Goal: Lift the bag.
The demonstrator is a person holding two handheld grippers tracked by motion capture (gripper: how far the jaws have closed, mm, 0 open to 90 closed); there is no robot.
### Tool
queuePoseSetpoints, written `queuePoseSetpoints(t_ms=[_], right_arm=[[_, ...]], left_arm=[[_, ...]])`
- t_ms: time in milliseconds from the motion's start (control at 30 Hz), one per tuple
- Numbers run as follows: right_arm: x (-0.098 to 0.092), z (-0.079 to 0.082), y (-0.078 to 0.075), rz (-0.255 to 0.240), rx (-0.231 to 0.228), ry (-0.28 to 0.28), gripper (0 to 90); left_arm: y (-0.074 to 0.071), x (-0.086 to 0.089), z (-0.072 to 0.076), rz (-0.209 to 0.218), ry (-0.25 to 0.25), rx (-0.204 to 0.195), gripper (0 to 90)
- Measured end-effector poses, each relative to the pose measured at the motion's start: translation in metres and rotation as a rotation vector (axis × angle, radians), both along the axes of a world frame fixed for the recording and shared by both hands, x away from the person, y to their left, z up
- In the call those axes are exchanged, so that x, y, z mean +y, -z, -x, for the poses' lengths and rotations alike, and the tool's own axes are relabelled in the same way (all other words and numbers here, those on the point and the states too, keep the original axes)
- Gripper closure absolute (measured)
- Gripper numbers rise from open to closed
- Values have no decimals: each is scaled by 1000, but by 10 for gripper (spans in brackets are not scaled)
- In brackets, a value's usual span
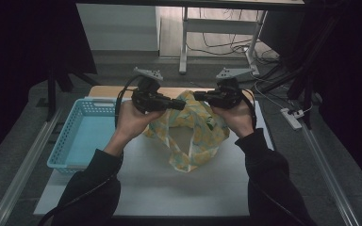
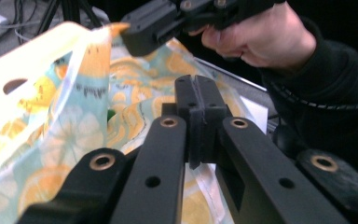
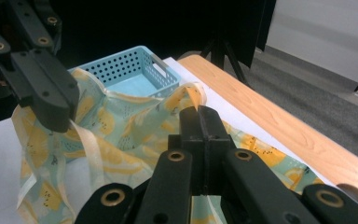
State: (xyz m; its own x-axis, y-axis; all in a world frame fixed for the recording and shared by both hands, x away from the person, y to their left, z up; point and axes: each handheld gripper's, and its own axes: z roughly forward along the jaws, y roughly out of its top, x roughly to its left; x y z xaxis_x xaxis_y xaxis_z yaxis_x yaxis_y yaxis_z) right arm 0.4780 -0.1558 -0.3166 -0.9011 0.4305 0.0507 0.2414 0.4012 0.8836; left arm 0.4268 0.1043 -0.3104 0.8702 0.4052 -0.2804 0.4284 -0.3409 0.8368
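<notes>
At the table's [image 1: 169, 188] left edge we see a blue perforated basket [image 1: 82, 136], with bare white surface in front of it. Just right of it, our left gripper [image 1: 178, 104] has its jaws pressed together on the rim of a yellow-and-teal patterned bag [image 1: 195, 134], lifting that side. The bag sits near the table's middle, mouth spread between both hands, handles hanging toward us. Our right gripper [image 1: 199, 96] is likewise clamped on the opposite rim. Beyond it a wooden strip borders the table's far edge.
</notes>
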Motion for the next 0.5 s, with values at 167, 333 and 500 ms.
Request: queuePoseSetpoints(t_ms=[167, 333, 500], right_arm=[[1, 2, -14, -9, -14, -5, 900], [0, 4, -27, -22, -28, -9, 900], [-1, 7, -40, -32, -46, -11, 900]], left_arm=[[-18, -1, -2, 10, -12, -27, 900], [-36, 1, -3, 25, -27, -54, 900], [-51, 3, -2, 40, -38, -77, 900]])
